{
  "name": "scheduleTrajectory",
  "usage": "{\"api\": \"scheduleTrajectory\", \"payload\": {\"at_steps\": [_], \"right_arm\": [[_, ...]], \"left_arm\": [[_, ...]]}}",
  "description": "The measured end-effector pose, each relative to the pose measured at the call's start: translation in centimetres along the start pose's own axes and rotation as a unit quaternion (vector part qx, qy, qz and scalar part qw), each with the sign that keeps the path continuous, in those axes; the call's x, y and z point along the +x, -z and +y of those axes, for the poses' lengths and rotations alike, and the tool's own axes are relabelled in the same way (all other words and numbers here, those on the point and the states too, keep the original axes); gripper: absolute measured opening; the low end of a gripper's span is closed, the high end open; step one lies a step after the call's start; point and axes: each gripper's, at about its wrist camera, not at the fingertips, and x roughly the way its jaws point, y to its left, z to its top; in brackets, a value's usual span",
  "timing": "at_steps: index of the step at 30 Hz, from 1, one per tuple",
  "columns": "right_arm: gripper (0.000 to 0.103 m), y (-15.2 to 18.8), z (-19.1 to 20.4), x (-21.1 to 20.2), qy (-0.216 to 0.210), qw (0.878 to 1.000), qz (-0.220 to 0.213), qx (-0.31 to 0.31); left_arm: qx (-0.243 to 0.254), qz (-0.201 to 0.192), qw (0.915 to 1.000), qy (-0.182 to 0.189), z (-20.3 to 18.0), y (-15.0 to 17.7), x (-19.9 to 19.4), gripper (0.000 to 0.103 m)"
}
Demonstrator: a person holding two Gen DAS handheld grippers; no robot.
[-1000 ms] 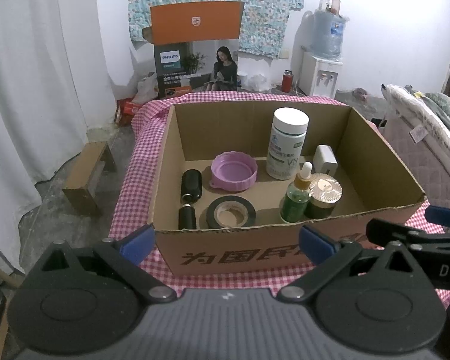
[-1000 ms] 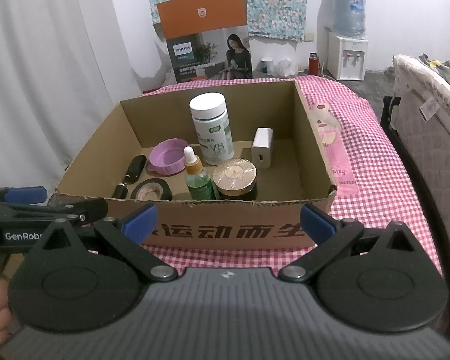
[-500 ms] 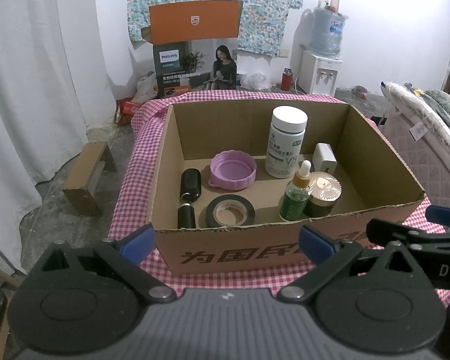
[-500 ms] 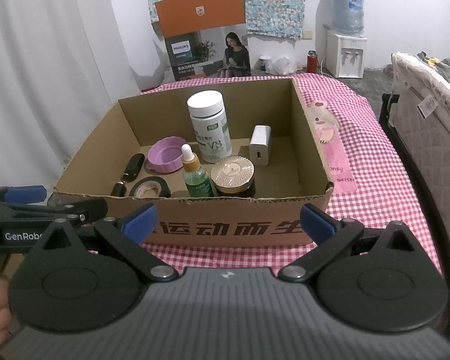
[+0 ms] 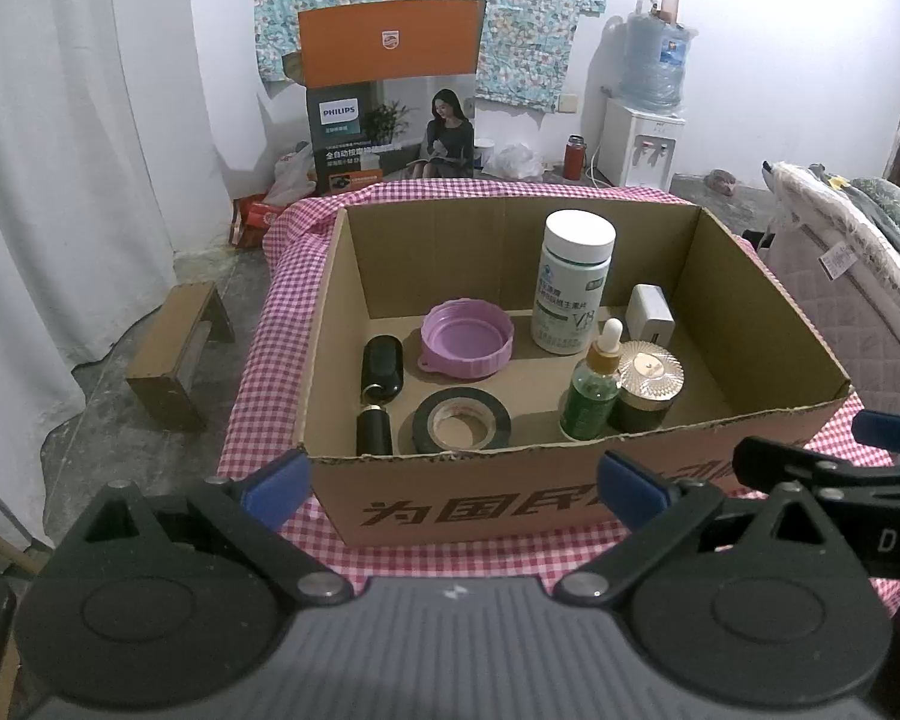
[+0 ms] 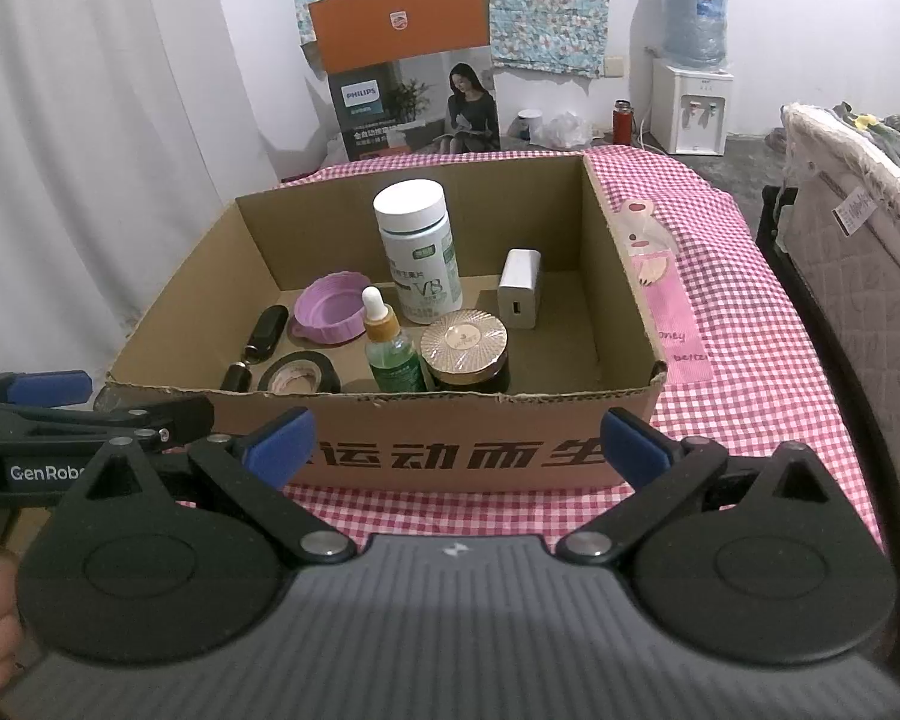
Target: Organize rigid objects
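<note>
An open cardboard box (image 5: pixel 510 504) (image 6: pixel 450 450) stands on the pink checked tablecloth. Inside it are a white pill bottle (image 5: pixel 573 288) (image 6: pixel 417 258), a purple lid (image 5: pixel 467 345) (image 6: pixel 330 312), a black tape roll (image 5: pixel 462 420) (image 6: pixel 297 373), a green dropper bottle (image 5: pixel 594 390) (image 6: pixel 390 348), a gold-lidded jar (image 5: pixel 648 381) (image 6: pixel 465 348), a white charger (image 5: pixel 650 315) (image 6: pixel 519 297) and a black two-part object (image 5: pixel 380 381) (image 6: pixel 258 342). My left gripper (image 5: pixel 455 483) and my right gripper (image 6: pixel 456 441) are both open and empty, held in front of the box's near wall.
A pink packet (image 6: pixel 660 288) lies on the cloth right of the box. A mattress edge (image 6: pixel 858 252) stands at the right. Behind the table are a Philips carton (image 5: pixel 390 102), a water dispenser (image 5: pixel 645 120) and a small wooden stool (image 5: pixel 174 348) on the floor.
Both grippers have drifted back and up a little, so the box sits slightly lower and farther in both views. Nothing in the box has moved.
</note>
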Motion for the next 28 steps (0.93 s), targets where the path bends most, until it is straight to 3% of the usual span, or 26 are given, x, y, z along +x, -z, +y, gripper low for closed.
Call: {"api": "scheduleTrajectory", "payload": {"at_steps": [28], "right_arm": [[0.102, -0.06, 0.00, -0.03, -0.001, 1.000, 0.001, 0.003]], "left_arm": [[0.000, 0.000, 1.0000, 0.000, 0.00, -0.01, -0.03, 0.102]]}}
